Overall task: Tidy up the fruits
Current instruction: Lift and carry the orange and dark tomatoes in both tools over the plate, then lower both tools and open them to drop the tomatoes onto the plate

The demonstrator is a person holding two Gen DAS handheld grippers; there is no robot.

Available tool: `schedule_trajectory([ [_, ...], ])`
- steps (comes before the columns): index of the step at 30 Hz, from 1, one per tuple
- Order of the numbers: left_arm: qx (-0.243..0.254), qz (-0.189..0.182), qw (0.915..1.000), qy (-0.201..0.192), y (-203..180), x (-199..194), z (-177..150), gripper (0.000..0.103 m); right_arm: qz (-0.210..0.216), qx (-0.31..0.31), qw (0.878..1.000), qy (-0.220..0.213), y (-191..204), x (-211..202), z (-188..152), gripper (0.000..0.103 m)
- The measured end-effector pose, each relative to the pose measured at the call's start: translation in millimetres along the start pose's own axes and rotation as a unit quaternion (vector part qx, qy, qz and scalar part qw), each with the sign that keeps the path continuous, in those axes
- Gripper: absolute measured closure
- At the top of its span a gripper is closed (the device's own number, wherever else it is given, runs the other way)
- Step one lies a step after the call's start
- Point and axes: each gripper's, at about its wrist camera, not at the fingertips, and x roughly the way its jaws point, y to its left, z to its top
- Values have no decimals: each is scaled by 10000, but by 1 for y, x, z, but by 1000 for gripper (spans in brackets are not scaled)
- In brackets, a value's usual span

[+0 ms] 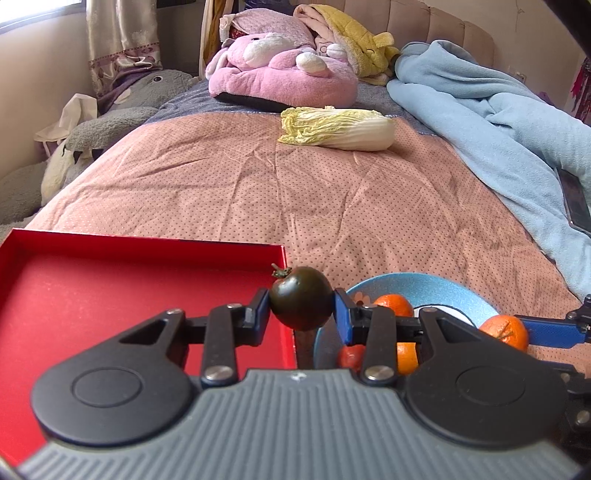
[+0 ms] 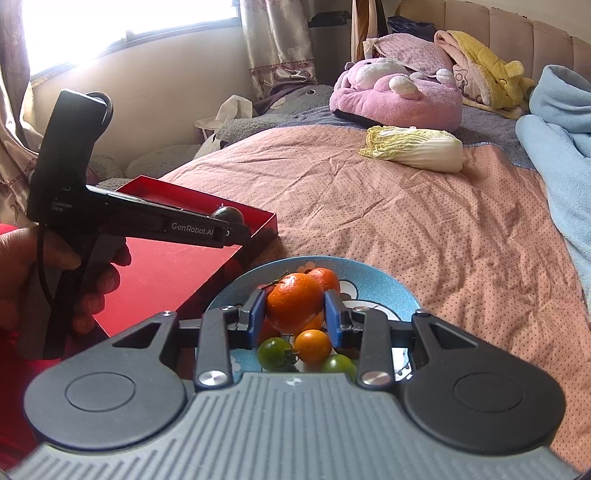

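The left tool (image 1: 301,301) pinches a dark tomato (image 1: 300,297) above the red tray's (image 1: 110,280) right rim, near the bed's (image 1: 295,184) foot. Right of it, the right tool (image 2: 295,308) grips an orange mandarin (image 2: 294,301) over the blue plate (image 2: 384,280) of fruit.

Daylight floods in from the window (image 2: 122,26) at upper left — blown out to pure white in the right wrist view — leaving the bed (image 1: 295,192) evenly and softly lit with faint shadows. Both fisheye frames bow hard at the edges, dark-vignetted corners included, yet stay sharp.
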Motion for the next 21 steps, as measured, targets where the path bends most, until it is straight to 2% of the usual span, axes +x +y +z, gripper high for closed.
schedule_trajectory([
  [5,229,-168,9996,-93,-15,-3,-3,63,-136,57,9999,81,-8,-3,-6,63],
  [21,438,-438,9980,-104,-30,-1,-6,63,-315,142,9993,137,-23,-2,-10,63],
])
